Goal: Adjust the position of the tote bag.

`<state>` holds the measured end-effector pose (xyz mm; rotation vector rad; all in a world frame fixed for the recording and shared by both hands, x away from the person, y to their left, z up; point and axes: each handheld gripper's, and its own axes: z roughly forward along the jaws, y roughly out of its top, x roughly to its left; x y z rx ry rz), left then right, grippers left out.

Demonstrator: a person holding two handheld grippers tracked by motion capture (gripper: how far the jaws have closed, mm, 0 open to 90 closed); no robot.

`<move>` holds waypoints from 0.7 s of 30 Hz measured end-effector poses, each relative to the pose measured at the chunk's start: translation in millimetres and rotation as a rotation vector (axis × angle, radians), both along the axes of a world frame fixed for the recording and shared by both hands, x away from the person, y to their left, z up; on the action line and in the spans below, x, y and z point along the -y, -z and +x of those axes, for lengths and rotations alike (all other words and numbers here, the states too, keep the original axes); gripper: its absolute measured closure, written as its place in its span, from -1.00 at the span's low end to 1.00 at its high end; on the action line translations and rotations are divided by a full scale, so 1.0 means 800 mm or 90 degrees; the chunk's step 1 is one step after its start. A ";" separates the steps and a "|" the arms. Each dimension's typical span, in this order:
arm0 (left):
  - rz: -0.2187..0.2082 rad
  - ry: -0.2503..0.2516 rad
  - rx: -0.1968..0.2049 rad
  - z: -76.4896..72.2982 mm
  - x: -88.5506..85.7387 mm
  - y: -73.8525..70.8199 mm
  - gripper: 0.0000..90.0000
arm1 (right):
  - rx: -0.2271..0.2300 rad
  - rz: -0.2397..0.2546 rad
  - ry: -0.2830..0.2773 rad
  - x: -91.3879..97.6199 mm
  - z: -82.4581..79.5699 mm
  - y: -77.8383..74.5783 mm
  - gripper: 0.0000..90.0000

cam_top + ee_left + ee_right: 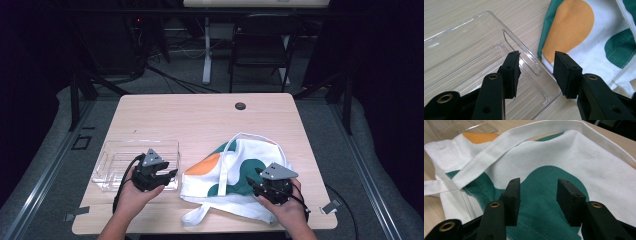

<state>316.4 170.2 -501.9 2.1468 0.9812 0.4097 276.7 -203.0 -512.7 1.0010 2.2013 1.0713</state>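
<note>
Dim room behind, chair legs (pixel 260 50) and cables at top of frame; pale wooden table (pixel 200 112) across the middle. Lying crumpled at lower centre-right of the high view: white cloth tote bag (pixel 235 172) with green and orange patches, one strap (pixel 227 165) looped over its top, another trailing toward the table's near edge. Just left of it, touching or nearly so, clear plastic tray (pixel 120 162), seemingly empty.

Left gripper (pixel 167 175) hovering over the tray's right end at lower left, jaws spread, nothing between the pads, bag's orange patch just beyond. Right gripper (pixel 257 184) low over the bag's green patch at lower right, jaws likewise spread, cloth below but not pinched.

Judged from the weave: light, soft, floppy, not slippery, nothing fragile. Likely to sag and fold wherever lifted. Best purchase probably the thick hemmed rim or a strap, pinched flat; the tray, rigid and slick, better taken by its wall.
</note>
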 end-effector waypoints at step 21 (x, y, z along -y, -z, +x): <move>-0.003 0.022 -0.018 -0.004 0.007 -0.004 0.26 | -0.027 -0.037 -0.048 -0.008 -0.005 0.001 0.71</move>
